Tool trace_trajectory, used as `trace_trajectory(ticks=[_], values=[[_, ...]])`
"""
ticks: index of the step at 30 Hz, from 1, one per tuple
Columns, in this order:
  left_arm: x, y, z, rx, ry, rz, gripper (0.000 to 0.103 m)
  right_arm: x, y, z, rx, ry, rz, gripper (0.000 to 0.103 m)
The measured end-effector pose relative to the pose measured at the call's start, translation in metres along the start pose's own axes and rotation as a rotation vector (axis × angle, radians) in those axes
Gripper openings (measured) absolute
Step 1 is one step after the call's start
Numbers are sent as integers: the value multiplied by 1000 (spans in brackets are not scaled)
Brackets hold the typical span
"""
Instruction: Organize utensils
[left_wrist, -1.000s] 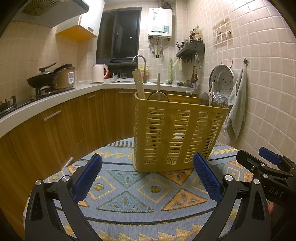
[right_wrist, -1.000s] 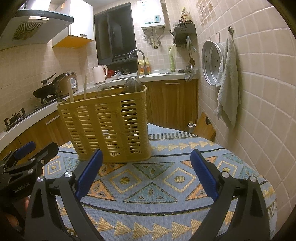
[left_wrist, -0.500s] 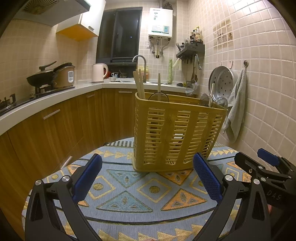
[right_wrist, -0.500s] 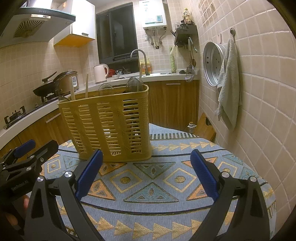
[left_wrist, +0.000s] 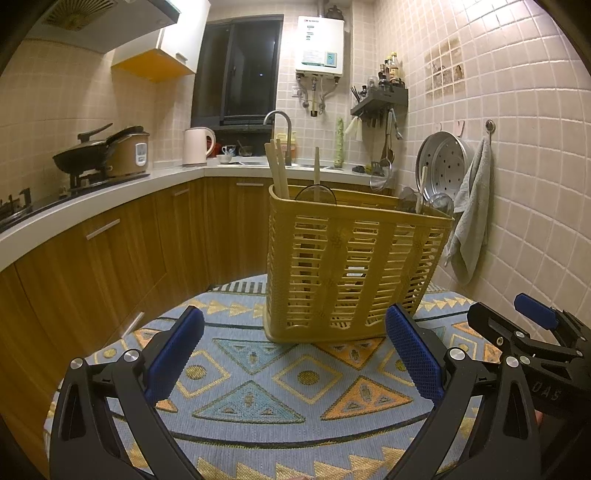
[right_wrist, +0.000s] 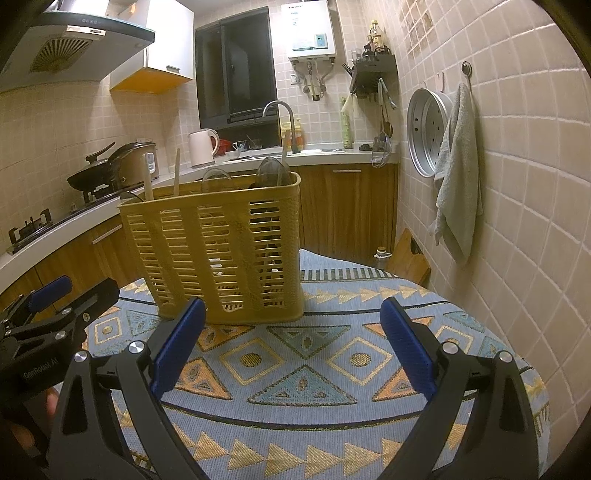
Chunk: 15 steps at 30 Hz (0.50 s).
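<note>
L claw (left_wrist: 293, 354): jaws wide apart, nothing between the pads, hovering low over the patterned cloth (left_wrist: 258, 402) on the counter. R claw (right_wrist: 291, 349): same, spread wide and empty. Each claw shows at the edge of the other's view, so they sit side by side, both facing the rack.

Yellow slotted utensil basket (left_wrist: 347, 273) stands upright on the cloth at 12 o'clock from L claw, near but apart; from R claw it sits at approx 11 o'clock (right_wrist: 221, 254), also not touching.

Contents: wooden chopsticks (left_wrist: 277, 170) upright in the left end compartment, a wire skimmer (left_wrist: 316, 194) next to them, metal ladles/spoons (left_wrist: 424, 201) at the far right end.

Step (judgement): no loose utensils seen on the cloth, so either sorting is finished or a re-sort inside the basket is due. If the latter, next move calls for raising a claw above the rim, lining up on one handle and closing on it alone w/o tipping the basket.

Hard to make out: dividers and lower contents, seen only through the slots; exact utensil count; cloth edge nearest the cameras is blocked by the claw frames. The person shows only as a bit of finger at frame edge.
</note>
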<state>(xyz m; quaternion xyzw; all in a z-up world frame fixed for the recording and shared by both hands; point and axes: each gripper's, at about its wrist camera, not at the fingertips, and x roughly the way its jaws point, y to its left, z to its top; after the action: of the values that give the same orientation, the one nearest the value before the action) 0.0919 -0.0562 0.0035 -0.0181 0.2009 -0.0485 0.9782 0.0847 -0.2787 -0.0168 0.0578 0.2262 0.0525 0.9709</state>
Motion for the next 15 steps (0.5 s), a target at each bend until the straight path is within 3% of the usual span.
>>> trace_trajectory(ticks=[15], values=[[0, -2, 0, 2, -1, 1, 95, 0, 0, 0, 0, 2, 1, 91]])
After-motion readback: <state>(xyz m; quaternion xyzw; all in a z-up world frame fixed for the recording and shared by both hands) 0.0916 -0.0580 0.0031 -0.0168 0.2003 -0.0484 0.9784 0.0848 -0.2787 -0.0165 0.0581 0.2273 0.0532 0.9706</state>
